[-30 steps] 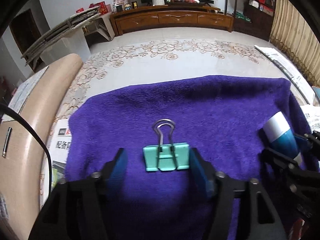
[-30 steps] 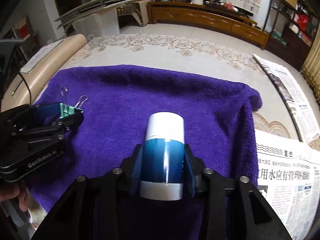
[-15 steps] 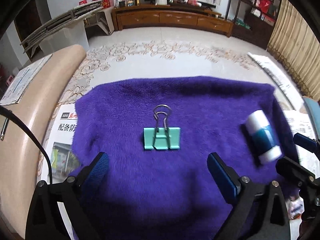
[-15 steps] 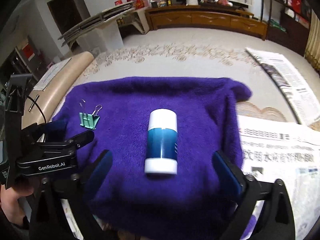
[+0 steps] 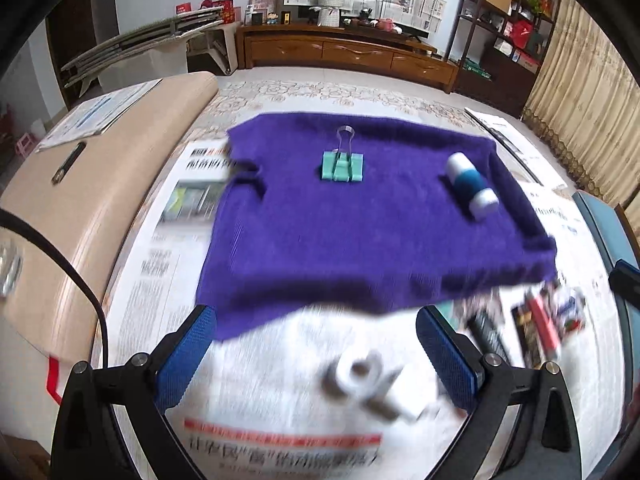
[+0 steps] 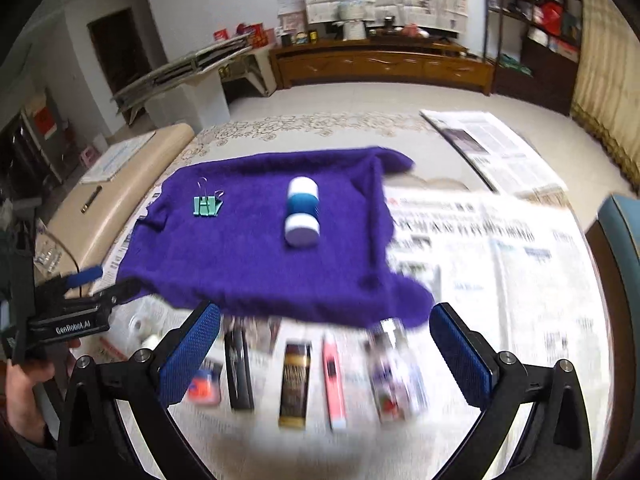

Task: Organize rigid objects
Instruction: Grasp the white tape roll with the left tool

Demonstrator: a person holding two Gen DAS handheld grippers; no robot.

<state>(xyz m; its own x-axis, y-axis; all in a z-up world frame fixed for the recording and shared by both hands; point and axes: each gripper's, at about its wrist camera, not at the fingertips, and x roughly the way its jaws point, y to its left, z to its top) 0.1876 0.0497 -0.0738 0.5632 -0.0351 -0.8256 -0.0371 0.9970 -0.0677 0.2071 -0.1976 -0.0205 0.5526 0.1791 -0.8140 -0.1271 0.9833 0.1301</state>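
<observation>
**On the purple cloth, both objects lie beyond spread fingers**

On the purple cloth [image 5: 320, 248], the green binder clip [image 5: 342, 165] is seen lying flat, well ahead of the left gripper [image 5: 316, 354], whose fingers are spread wide with nothing between them. The blue-and-white bottle [image 6: 303, 211] lies on its side on the same cloth, well apart from the right gripper [image 6: 325, 354], likewise spread and empty. Blurred small items [image 6: 296, 384] are laid on newspaper [image 6: 500, 264] between the right fingers.

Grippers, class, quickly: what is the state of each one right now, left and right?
Left gripper: open, holding nothing.
Right gripper: open, holding nothing.
</observation>
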